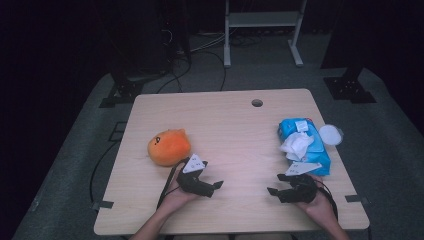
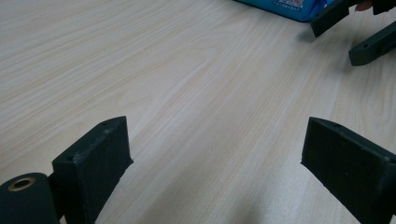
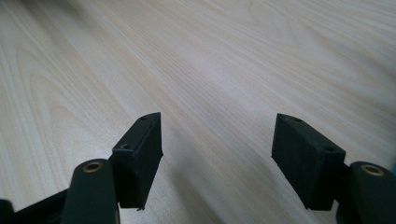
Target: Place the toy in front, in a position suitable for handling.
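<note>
Two grippers rest low over the near part of the wooden table (image 1: 225, 120), facing each other across bare wood. Toward the left edge lies an orange plush toy (image 1: 169, 146), round, with a small face on its left side. Just beside it, on its near right, the person's left hand (image 1: 176, 195) holds the left gripper (image 1: 218, 184), its grey three-cornered plate close to the toy but apart from it. The jaws point toward the table's middle and stand wide, with nothing between them; the left gripper view shows bare wood in the gap.

Near the right edge, the right hand (image 1: 316, 202) holds the right gripper (image 1: 271, 190), which points toward the left one. Its jaws are also spread wide and empty, with only wood grain between them in the right gripper view. Just beyond it lies a blue wipes pack (image 1: 306, 145) with a white wipe (image 1: 296, 145) crumpled on top. A round white lid (image 1: 331, 134) sits at the right edge, touching the pack's far side.
</note>
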